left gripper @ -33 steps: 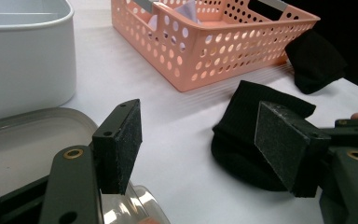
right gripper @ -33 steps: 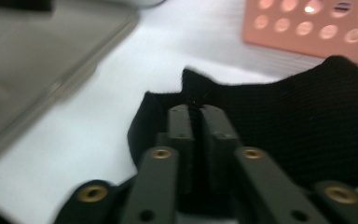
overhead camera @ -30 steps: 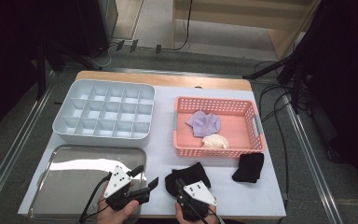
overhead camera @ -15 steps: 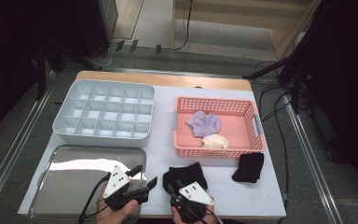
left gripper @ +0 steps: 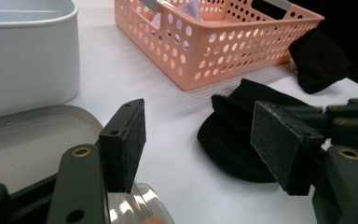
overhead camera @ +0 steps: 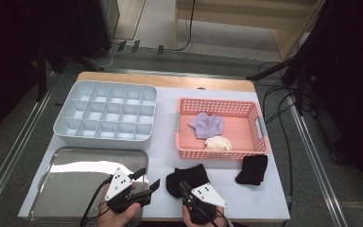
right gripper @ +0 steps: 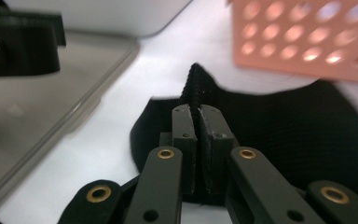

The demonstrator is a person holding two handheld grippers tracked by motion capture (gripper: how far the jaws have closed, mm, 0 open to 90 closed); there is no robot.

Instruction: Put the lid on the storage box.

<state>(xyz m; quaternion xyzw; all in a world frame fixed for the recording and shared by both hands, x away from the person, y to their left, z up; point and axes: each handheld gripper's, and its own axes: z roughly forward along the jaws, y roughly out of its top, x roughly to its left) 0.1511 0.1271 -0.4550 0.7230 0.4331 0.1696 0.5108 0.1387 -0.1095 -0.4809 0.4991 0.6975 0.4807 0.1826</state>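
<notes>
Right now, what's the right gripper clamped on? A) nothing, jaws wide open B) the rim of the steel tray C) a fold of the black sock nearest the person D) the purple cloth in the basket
C: in the right gripper view the right gripper has its pads pressed together on a raised fold of the black sock, which lies on the table in front of the pink basket.

Overhead light glares off the metal tray point(overhead camera: 71, 189); right gripper view's background is blurred.
</notes>
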